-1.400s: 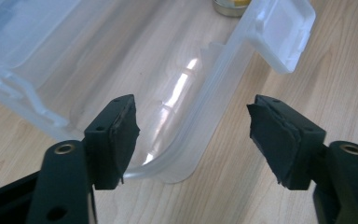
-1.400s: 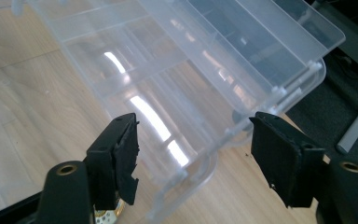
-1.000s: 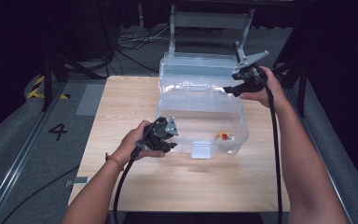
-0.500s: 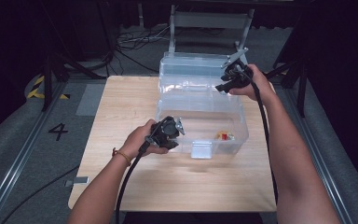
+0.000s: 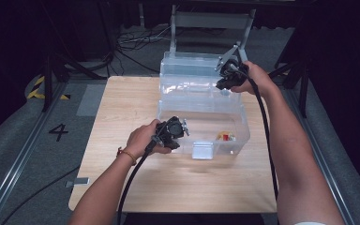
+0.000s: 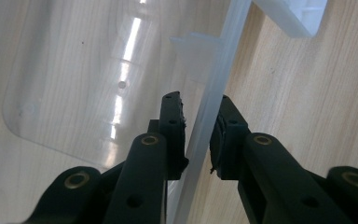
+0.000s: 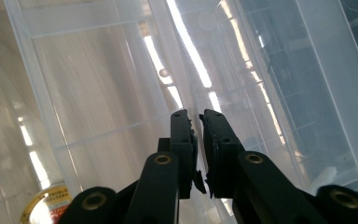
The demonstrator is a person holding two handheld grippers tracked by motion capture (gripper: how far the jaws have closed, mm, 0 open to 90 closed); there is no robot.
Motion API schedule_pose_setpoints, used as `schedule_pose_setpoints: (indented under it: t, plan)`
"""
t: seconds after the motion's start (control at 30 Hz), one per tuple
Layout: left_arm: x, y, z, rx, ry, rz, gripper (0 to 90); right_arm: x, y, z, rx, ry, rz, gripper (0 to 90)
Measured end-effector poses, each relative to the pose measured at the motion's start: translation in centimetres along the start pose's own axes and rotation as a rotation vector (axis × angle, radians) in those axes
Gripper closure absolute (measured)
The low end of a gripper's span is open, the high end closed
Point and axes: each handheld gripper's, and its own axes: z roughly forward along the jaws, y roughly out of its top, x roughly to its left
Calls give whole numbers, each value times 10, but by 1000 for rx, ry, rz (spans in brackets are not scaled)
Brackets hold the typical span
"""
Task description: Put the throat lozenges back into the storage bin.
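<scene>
Table (image 5: 122,187): bare wood left and near of the bin.
Clear bin (image 5: 234,123): right of centre, lid (image 5: 192,65) hinged open at the far side.
Left gripper (image 6: 199,126): jaws just closed onto the bin's near-left rim.
Right gripper (image 7: 196,135): jaws just closed narrow, pinching the far rim.
Small can (image 5: 226,136): inside, near-right corner.

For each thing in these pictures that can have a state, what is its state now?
clear plastic box: open, standing on the table.
lid: swung back behind the box.
small tin: lying inside the box, near its front right corner.
left gripper: shut on the box's front wall.
right gripper: shut on the box's back rim, having just closed.
</scene>
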Motion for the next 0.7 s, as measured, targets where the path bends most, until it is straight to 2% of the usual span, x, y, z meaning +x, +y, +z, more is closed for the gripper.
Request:
schedule_pose_setpoints:
  t: [0.07,0.23,0.5,0.53,0.7]
  plan:
    - [-1,0,1,-2,3,-4,768,1,2,-1,19,6,-30,859]
    - [-1,0,0,-6,0,-31,761,2,2,-4,16,30,-33,873]
    - [-3,0,1,-8,10,-46,753,11,1,-10,-2,29,-43,880]
    - [-3,0,1,-7,15,-41,752,12,1,-11,1,24,-55,880]
    - [-5,2,3,8,26,-34,746,19,-2,-17,-17,28,-51,882]
